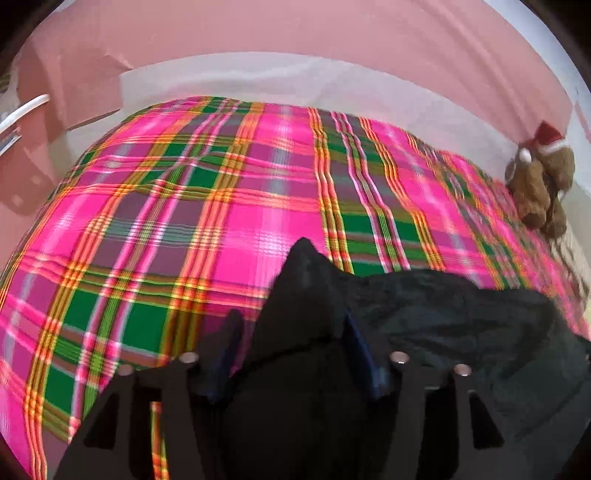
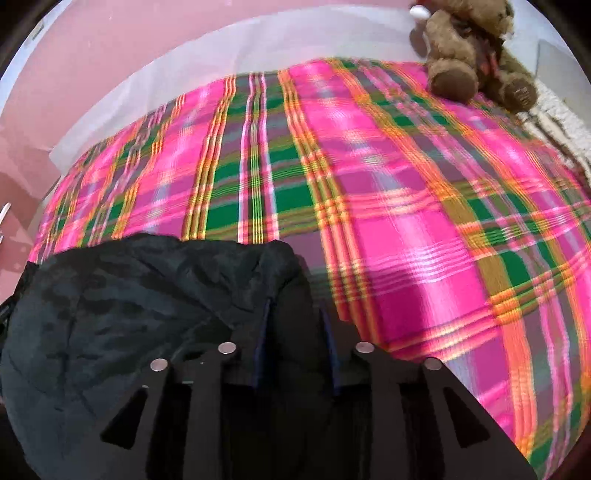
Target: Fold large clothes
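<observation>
A: Where's the dark garment (image 1: 443,325)?

B: On the bed, over the pink, green and orange plaid blanket (image 1: 207,206). It lies bunched at the near edge of the blanket. From the left wrist it spreads to the right; from the right wrist it fills the near left.

A: And the left tongs (image 1: 291,328)?

B: A raised peak of the black cloth stands between the two fingers and fills the gap. The fingers sit fairly wide apart around that bunch, and they look closed on it.

A: The right tongs (image 2: 295,325)?

B: Narrower gap. A corner of the garment (image 2: 147,302) runs up between the fingers, and the pads appear to press on it.

A: Anything else on the bed?

B: A brown teddy bear (image 2: 476,51) at the far right, partly on the blanket's far corner. In the left view it (image 1: 539,184) wears a red and white hat. A pink wall (image 1: 295,33) rises behind the bed.
</observation>
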Action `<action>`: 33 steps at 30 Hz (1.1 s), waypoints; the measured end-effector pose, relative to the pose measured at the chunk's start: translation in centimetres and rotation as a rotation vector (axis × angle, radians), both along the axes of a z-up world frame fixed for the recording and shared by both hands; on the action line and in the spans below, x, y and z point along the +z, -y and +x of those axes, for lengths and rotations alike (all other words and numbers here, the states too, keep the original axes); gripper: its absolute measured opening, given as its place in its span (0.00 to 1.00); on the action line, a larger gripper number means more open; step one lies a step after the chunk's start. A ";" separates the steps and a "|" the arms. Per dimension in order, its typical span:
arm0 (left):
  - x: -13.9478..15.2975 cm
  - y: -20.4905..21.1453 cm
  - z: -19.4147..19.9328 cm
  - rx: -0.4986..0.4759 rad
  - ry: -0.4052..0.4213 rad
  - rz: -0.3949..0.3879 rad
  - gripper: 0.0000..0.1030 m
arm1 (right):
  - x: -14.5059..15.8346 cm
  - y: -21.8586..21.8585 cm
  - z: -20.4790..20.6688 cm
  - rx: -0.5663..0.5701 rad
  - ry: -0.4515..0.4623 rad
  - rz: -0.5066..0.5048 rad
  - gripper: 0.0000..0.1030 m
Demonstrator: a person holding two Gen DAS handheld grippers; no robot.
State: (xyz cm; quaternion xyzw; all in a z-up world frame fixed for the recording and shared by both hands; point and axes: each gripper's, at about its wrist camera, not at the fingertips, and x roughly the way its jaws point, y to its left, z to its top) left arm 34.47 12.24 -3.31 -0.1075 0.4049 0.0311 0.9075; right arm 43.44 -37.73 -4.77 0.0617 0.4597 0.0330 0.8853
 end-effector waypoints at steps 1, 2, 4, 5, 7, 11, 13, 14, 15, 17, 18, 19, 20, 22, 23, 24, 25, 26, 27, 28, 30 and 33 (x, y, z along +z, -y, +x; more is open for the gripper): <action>0.5 -0.4 -0.4 0.004 0.011 -0.016 0.65 | 0.8 0.2 -0.4 -0.007 0.018 -0.004 0.32; 1.1 -0.8 -0.7 0.007 0.020 -0.026 0.66 | 1.8 0.4 -0.9 -0.014 0.045 -0.008 0.33; 2.5 -1.5 -1.6 0.018 0.051 -0.026 0.67 | 4.5 0.9 -2.5 -0.026 0.114 -0.005 0.34; 3.3 -1.7 -2.1 0.026 0.071 -0.012 0.67 | 5.9 1.2 -3.4 -0.027 0.159 0.002 0.35; 4.9 -2.1 -3.3 0.032 0.122 0.000 0.67 | 8.2 1.0 -5.2 -0.019 0.235 0.021 0.41; 7.4 -1.6 -5.5 0.029 0.195 -0.045 0.67 | 9.9 -2.0 -8.4 0.063 0.305 0.064 0.42; 8.0 0.6 -6.9 -0.039 0.227 -0.076 0.67 | 9.0 -4.6 -9.6 0.122 0.311 0.073 0.42; 8.1 2.3 -7.6 -0.088 0.240 -0.085 0.67 | 8.1 -5.9 -9.9 0.146 0.298 0.074 0.42; 7.9 3.9 -7.9 -0.130 0.244 -0.094 0.67 | 7.4 -6.9 -9.8 0.161 0.286 0.071 0.42; 6.9 6.9 -7.8 -0.211 0.222 -0.115 0.67 | 5.4 -8.6 -9.4 0.179 0.252 0.048 0.42; 6.2 8.2 -7.5 -0.242 0.208 -0.106 0.68 | 4.2 -9.1 -8.7 0.178 0.223 0.034 0.42; 5.1 9.5 -6.9 -0.260 0.190 -0.079 0.68 | 3.4 -9.3 -8.2 0.172 0.217 0.021 0.42; 4.0 10.1 -6.2 -0.263 0.162 -0.059 0.67 | 2.6 -9.3 -7.9 0.165 0.225 -0.004 0.42; 1.5 10.7 -4.8 -0.254 0.115 -0.047 0.68 | 1.5 -8.7 -7.2 0.150 0.230 -0.017 0.42; 0.7 10.6 -4.5 -0.248 0.132 -0.039 0.68 | 1.0 -8.3 -6.7 0.142 0.220 0.012 0.43; 0.2 10.7 -4.3 -0.241 0.146 -0.034 0.68 | 0.5 -8.1 -6.4 0.136 0.219 0.025 0.43; -0.2 10.8 -4.1 -0.233 0.152 -0.028 0.68 | 0.1 -8.3 -6.2 0.138 0.226 0.009 0.43; -0.3 11.1 -4.0 -0.231 0.156 -0.015 0.68 | -0.4 -8.6 -5.9 0.140 0.233 -0.022 0.43; -0.4 11.3 -3.9 -0.228 0.150 -0.002 0.68 | -0.6 -8.8 -5.8 0.135 0.235 -0.033 0.43; -0.2 11.4 -3.8 -0.226 0.140 0.003 0.68 | -0.7 -8.9 -5.7 0.130 0.234 -0.040 0.43; 0.6 11.4 -4.2 -0.226 0.107 0.002 0.68 | -0.3 -8.7 -5.9 0.123 0.222 -0.028 0.43; 2.8 10.7 -4.7 -0.234 0.082 0.002 0.67 | 1.9 -7.8 -6.6 0.104 0.213 -0.004 0.43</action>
